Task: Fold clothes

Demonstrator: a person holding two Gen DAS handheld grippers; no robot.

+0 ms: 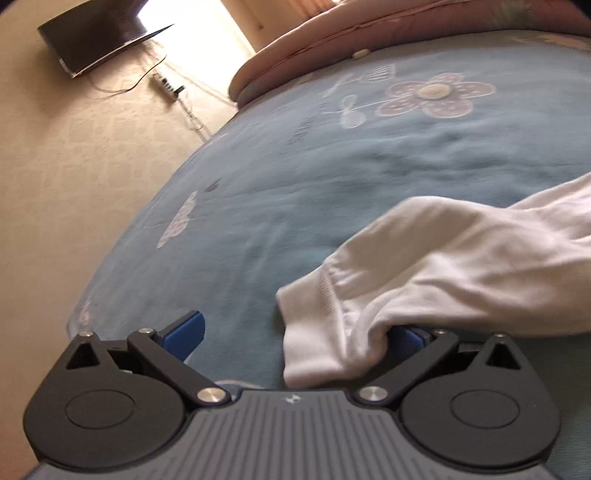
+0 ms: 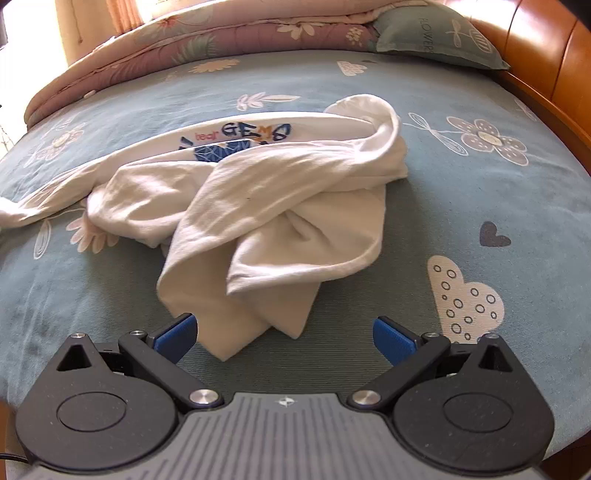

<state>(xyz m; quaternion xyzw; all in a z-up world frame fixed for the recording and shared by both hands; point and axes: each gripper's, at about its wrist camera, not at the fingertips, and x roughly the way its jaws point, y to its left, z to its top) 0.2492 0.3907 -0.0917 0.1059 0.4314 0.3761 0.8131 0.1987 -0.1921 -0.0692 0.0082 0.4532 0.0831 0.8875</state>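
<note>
A white long-sleeved shirt [image 2: 280, 206] with a blue and red print lies crumpled on the blue flowered bedsheet [image 2: 480, 184]. In the right wrist view, my right gripper [image 2: 284, 338] is open just in front of it. A folded lower corner of the shirt reaches between its blue fingertips, nearer the left one. In the left wrist view, the shirt's sleeve [image 1: 424, 266] stretches in from the right. Its ribbed cuff [image 1: 314, 332] drapes over the right finger of my open left gripper [image 1: 295, 334], hiding most of that fingertip.
A folded pink and mauve quilt [image 2: 192, 44] lies along the far side of the bed, with a teal pillow [image 2: 436, 33] beside a wooden headboard [image 2: 546, 55]. Left of the bed are beige floor [image 1: 74, 184], a power strip [image 1: 166, 85] with cables and a dark object [image 1: 96, 37].
</note>
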